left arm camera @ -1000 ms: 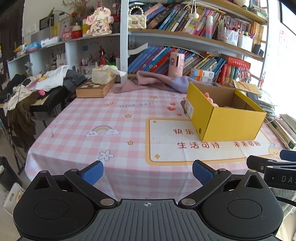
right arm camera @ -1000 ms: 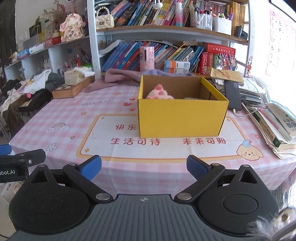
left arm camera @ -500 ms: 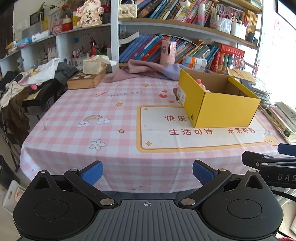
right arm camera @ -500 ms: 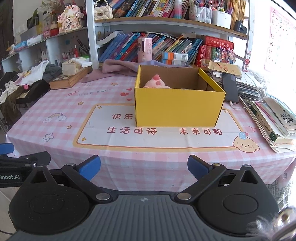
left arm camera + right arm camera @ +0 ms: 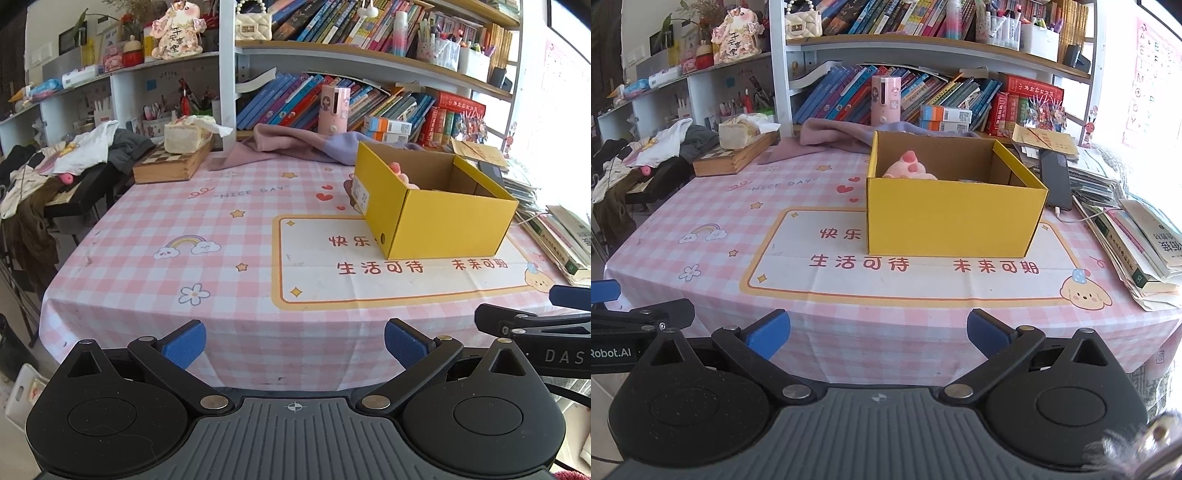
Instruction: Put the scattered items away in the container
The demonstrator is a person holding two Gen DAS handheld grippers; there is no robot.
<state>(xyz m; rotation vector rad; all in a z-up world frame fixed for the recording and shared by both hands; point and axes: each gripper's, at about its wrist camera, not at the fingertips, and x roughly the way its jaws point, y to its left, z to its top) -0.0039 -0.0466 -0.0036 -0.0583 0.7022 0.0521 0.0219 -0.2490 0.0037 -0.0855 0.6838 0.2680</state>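
Note:
A yellow cardboard box (image 5: 953,218) stands open on the pink checked tablecloth (image 5: 731,206); it also shows in the left wrist view (image 5: 443,225). A pink plush toy (image 5: 908,168) lies inside it, its tip showing in the left wrist view (image 5: 397,170). My left gripper (image 5: 293,341) is open and empty, off the table's front edge. My right gripper (image 5: 879,332) is open and empty, also off the front edge, facing the box. Each gripper shows at the edge of the other's view.
A stack of books and papers (image 5: 1137,240) and a phone (image 5: 1054,177) lie at the table's right. A wooden chessboard box with tissues (image 5: 173,162) and a purple cloth (image 5: 295,146) lie at the back. Bookshelves stand behind. Clothes are piled at the left (image 5: 55,166).
Both grippers have drawn back from the table toward its front edge, so the box looks farther away. Both stay open and empty.

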